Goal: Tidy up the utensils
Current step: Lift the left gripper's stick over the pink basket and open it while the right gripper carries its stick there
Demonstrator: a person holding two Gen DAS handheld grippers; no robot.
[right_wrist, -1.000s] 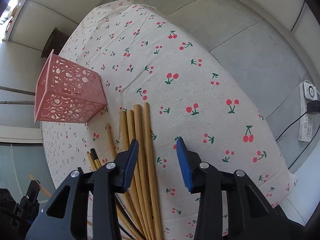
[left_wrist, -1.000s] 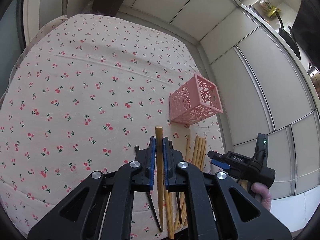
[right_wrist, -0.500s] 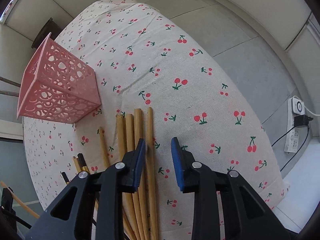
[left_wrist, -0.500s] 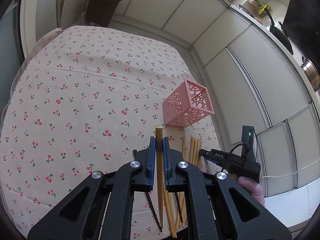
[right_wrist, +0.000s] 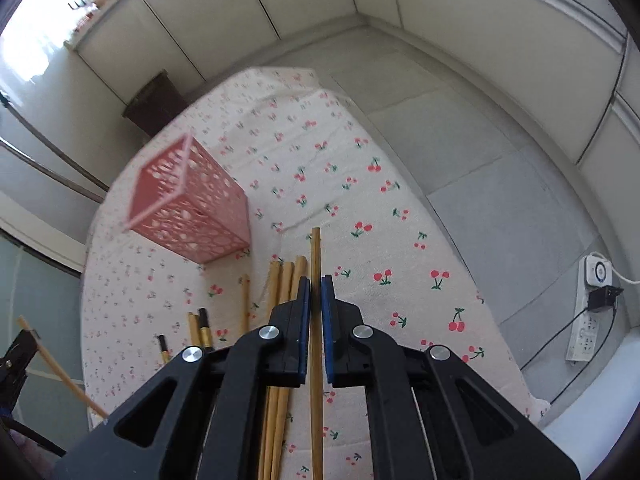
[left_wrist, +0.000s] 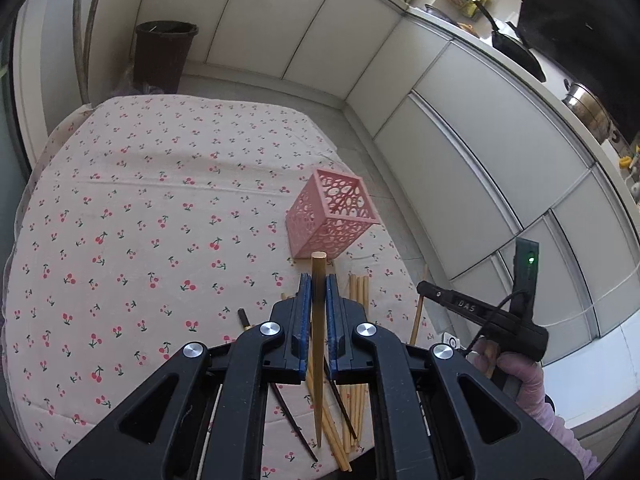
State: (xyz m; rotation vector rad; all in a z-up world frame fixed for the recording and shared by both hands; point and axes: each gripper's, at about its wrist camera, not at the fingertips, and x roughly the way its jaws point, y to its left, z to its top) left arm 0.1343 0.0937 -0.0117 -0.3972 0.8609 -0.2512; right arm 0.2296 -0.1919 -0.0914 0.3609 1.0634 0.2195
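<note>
A pink perforated holder point(left_wrist: 332, 216) stands upright on the cherry-print tablecloth point(left_wrist: 140, 220); it also shows in the right wrist view point(right_wrist: 188, 208). My left gripper point(left_wrist: 316, 284) is shut on a wooden chopstick point(left_wrist: 318, 344), lifted above the table, just short of the holder. My right gripper point(right_wrist: 315, 284) is shut on another wooden chopstick point(right_wrist: 316, 320), raised over the pile. Several wooden and dark chopsticks point(right_wrist: 280, 308) lie on the cloth below, also seen in the left wrist view point(left_wrist: 356, 392). The right gripper body point(left_wrist: 480, 312) shows there at right.
A dark bin point(left_wrist: 164, 56) stands on the floor beyond the table's far edge. White cabinets point(left_wrist: 460, 140) run along the right. A power strip point(right_wrist: 588, 320) lies on the floor at right. The table edge is close on the right of the pile.
My right gripper closed on a wooden chopstick and lifted it off the pile. My left gripper rose higher with its chopstick still held.
</note>
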